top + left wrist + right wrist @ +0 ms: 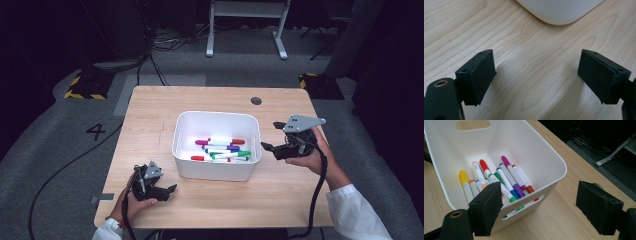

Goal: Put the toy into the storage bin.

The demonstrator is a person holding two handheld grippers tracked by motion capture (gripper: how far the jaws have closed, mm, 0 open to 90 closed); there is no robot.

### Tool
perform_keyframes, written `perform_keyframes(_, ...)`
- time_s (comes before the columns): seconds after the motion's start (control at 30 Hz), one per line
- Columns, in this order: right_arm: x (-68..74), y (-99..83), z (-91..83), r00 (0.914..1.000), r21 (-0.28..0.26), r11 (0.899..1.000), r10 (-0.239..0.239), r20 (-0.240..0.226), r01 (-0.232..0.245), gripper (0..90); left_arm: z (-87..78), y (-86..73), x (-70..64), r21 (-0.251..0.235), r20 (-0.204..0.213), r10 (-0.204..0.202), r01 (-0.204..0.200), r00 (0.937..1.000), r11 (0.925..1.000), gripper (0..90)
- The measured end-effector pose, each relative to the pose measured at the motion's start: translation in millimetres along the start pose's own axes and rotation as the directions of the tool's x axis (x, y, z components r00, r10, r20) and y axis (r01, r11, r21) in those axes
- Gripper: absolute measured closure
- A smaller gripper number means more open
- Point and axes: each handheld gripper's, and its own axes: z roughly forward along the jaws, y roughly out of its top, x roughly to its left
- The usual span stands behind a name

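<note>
High view showed a grey carpeted floor [60,145] with cables around a light wooden table [220,100], whose far half and near-right area lay bare. A white bin [216,172] stood at the table's middle, well clear of every edge, with open wood on all sides. Inside it lay a loose heap of markers [222,149] with red, green, purple, orange and blue caps; the right gripper view also showed the markers [506,180], a yellow-capped one among them, resting on the floor of the bin [554,162] toward its near wall, below a handle slot. The right gripper [270,137] hovered just beside the bin's right side, toward the table's right edge, its jaws spread wide and holding nothing. The left gripper [172,189] sat near the table's near-left corner, just in front of the bin's left corner; in the left gripper view its jaws stood wide apart over bare wood, with the bin [560,11] ahead.
</note>
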Motion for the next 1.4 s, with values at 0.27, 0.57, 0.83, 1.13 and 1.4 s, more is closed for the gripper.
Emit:
perform_keyframes(0.27,0.9,-18.5,-3.6,0.9993,0.038,0.999,-0.002,0.038,0.001,21.7,0.0,0.0,0.0,0.0,0.0,0.0,0.0,1.0,1.0,14.7)
perform_keyframes(0.57,2.6,-47.8,1.3,0.9977,0.105,0.994,0.0,0.068,-0.007,21.5,0.4,0.2,0.3,0.0,0.008,0.002,-0.002,1.0,1.0,14.6)
perform_keyframes(0.83,3.3,-76.6,7.9,0.9945,0.178,0.983,0.018,0.103,-0.036,21.5,0.4,0.2,0.3,0.0,0.008,0.002,-0.002,1.0,1.0,14.6)
perform_keyframes(1.13,3.3,-116.9,14.2,0.992,0.226,0.971,0.059,0.112,-0.083,21.5,0.4,0.2,0.4,0.001,0.008,0.002,-0.002,1.0,1.0,14.6)
perform_keyframes(1.4,11.1,-155.4,17.6,0.9872,0.246,0.959,0.12,0.105,-0.142,21.6,0.4,0.3,0.6,0.001,0.01,0.003,-0.003,0.9999,1.0,14.6)
